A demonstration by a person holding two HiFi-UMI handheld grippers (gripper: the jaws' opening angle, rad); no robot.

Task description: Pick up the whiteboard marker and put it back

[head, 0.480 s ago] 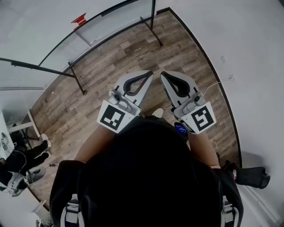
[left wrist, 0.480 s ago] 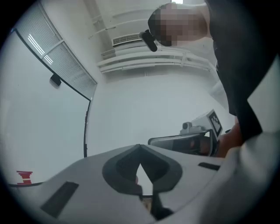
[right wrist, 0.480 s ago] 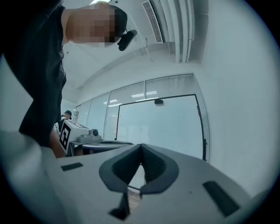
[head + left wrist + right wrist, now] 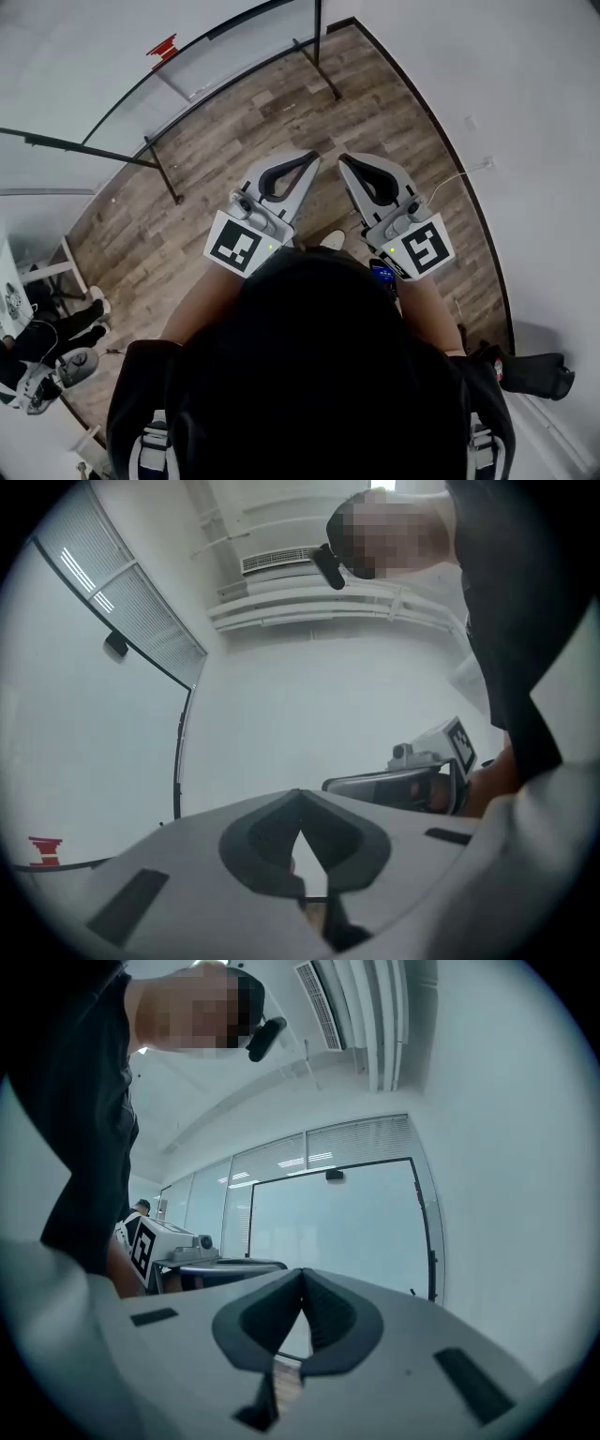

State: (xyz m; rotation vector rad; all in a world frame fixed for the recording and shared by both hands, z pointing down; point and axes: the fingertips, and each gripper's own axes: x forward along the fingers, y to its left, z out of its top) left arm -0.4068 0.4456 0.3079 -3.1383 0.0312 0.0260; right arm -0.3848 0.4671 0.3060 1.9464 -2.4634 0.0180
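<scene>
No whiteboard marker shows in any view. In the head view both grippers are held level side by side in front of the person, over the wood floor. My left gripper (image 4: 315,156) has its tips touching and holds nothing. My right gripper (image 4: 343,158) is likewise shut and empty. In the left gripper view, the left gripper (image 4: 299,795) faces a white wall with its jaws meeting at the tip. The right gripper (image 4: 302,1273) in its own view faces a glass partition (image 4: 337,1232), jaws closed together.
A glass partition with black posts (image 4: 321,47) runs along the far side of the wood floor (image 4: 234,141). White walls (image 4: 487,84) close the right side. A seated person (image 4: 47,337) is at the lower left. A dark bag (image 4: 534,373) lies by the right wall.
Both grippers have barely shifted; the view has moved very slightly. Nothing was picked up or released.
</scene>
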